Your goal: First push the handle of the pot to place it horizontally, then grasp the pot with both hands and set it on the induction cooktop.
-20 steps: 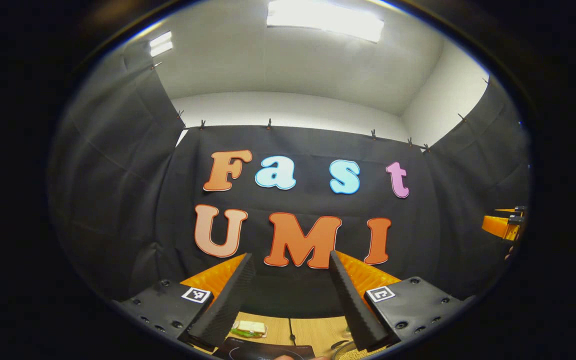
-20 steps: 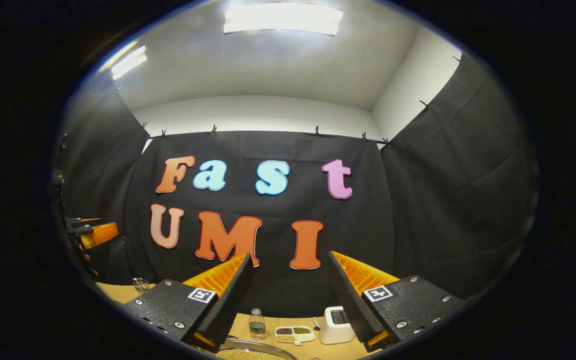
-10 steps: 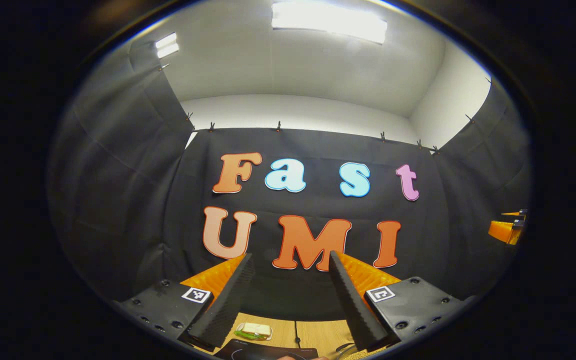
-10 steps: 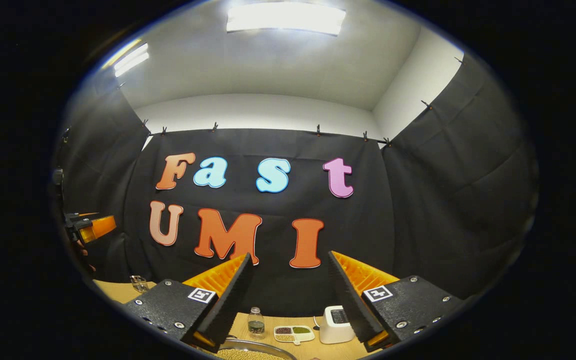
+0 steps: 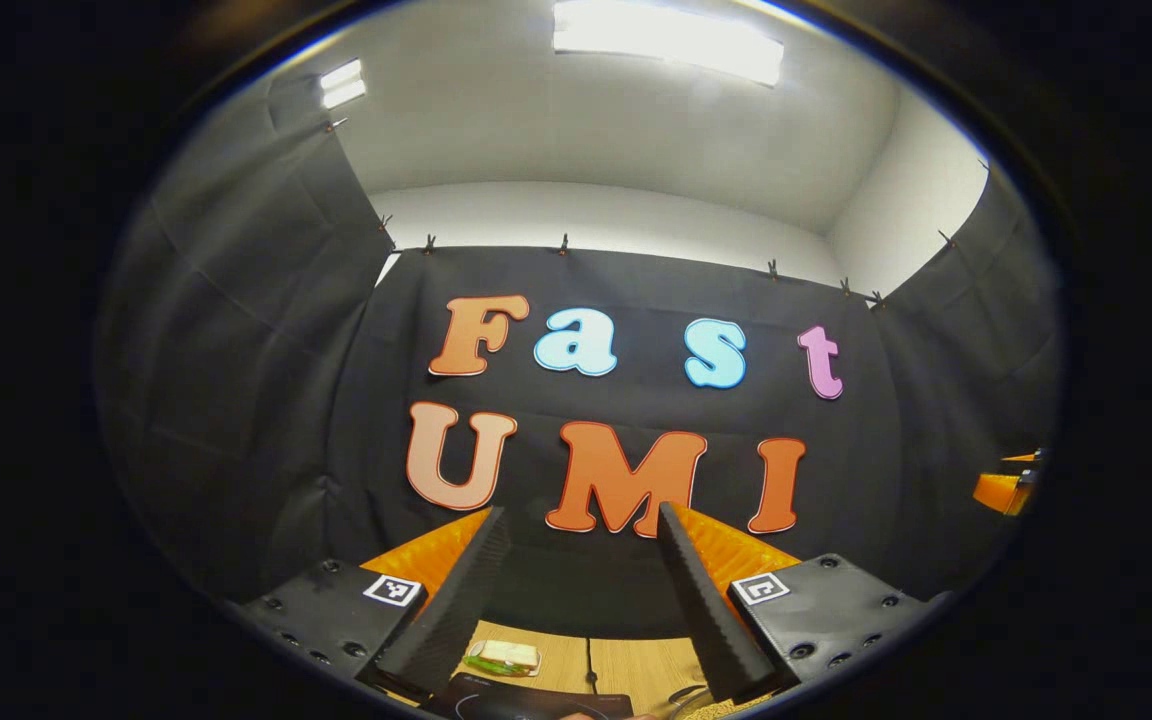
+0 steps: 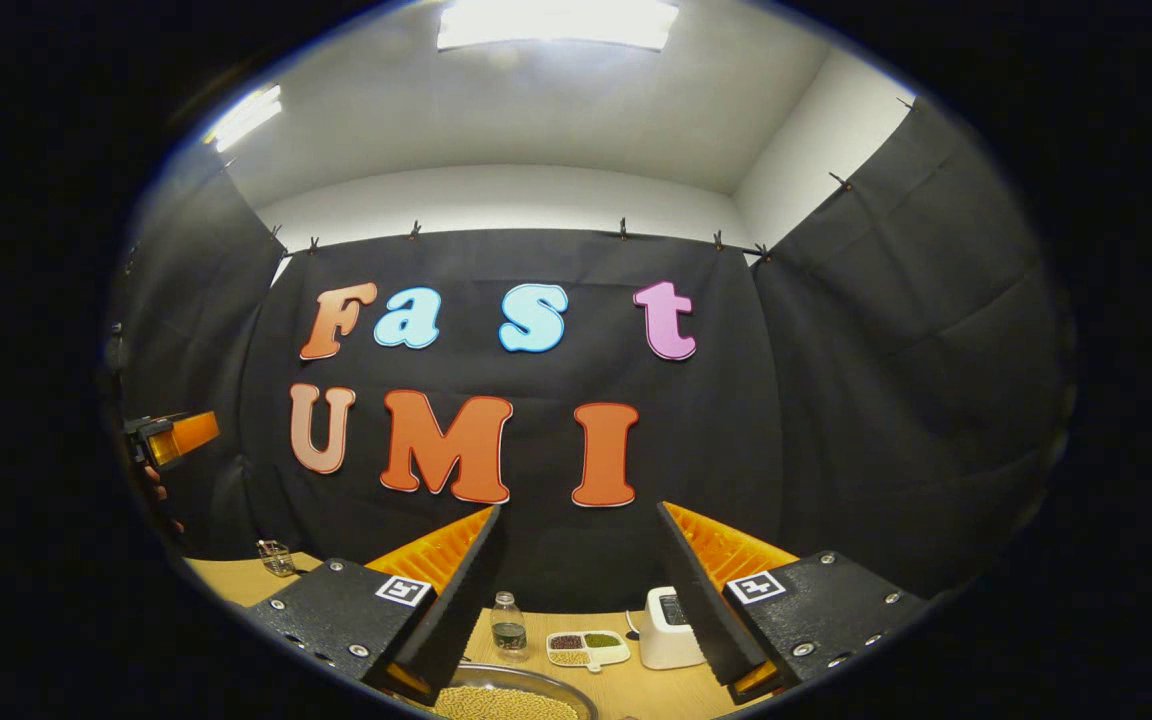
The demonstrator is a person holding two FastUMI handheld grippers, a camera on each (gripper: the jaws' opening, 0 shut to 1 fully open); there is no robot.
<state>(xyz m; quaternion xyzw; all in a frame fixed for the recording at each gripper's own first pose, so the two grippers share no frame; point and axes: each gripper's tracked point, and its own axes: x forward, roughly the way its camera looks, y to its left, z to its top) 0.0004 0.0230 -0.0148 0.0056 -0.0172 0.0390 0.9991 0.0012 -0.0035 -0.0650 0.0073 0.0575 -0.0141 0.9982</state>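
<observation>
The pot (image 6: pixel 511 702) is a metal vessel holding yellowish grains, and its rim peeks in at the bottom of the right gripper view, just below and between my fingers. A sliver of the pot (image 5: pixel 701 706) also edges the bottom of the left gripper view, beside the black induction cooktop (image 5: pixel 526 702). My left gripper (image 5: pixel 581 512) is open and holds nothing, raised above the table. My right gripper (image 6: pixel 578 510) is open too, held above the pot. The pot's handle is hidden. Each gripper appears far off in the other's view: right gripper (image 5: pixel 1004 490), left gripper (image 6: pixel 176 435).
On the wooden table (image 6: pixel 656 690) behind the pot stand a small bottle (image 6: pixel 506 625), a divided dish of beans (image 6: pixel 588 648) and a white appliance (image 6: pixel 666 640). A glass (image 6: pixel 276 557) stands at far left. A green-and-white packet (image 5: pixel 506 656) and a cable (image 5: pixel 591 665) lie behind the cooktop.
The right gripper view has tipped down a little, so more of the pot and table shows. The left gripper view has turned slightly left. Both grippers stay open.
</observation>
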